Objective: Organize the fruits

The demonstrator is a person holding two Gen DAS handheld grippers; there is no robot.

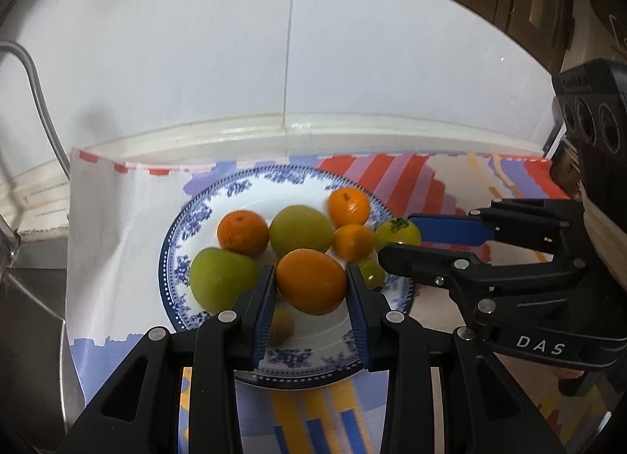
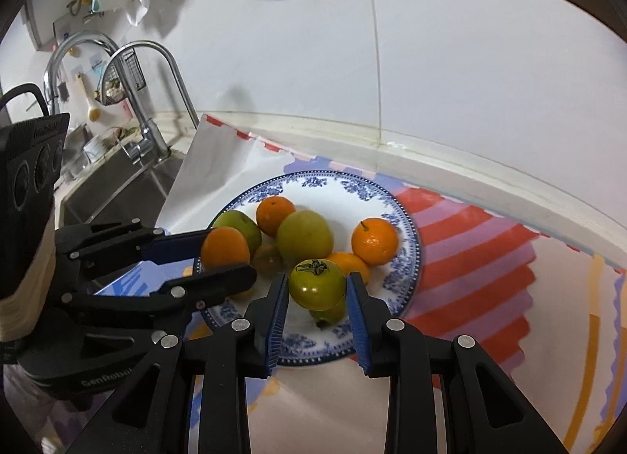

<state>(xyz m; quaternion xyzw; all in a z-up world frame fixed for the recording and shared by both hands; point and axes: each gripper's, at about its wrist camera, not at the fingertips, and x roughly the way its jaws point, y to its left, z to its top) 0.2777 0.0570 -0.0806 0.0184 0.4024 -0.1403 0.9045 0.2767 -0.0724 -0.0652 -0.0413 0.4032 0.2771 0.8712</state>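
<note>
A blue-and-white plate (image 1: 184,226) holds several fruits: oranges, green fruits and a small yellowish one. My left gripper (image 1: 309,289) is shut on an orange (image 1: 311,281) above the plate's near side. It shows in the right wrist view (image 2: 225,248) held at the plate's left edge. My right gripper (image 2: 317,289) is shut on a green tomato (image 2: 317,283) with a dark calyx, over the plate's near rim (image 2: 407,258). In the left wrist view the tomato (image 1: 397,234) sits between the right gripper's pads at the plate's right edge.
The plate rests on a colourful striped cloth (image 2: 470,258) on the counter. A sink (image 2: 117,187) with chrome taps (image 2: 156,101) lies to the left. A white tiled wall (image 1: 313,62) rises right behind the plate.
</note>
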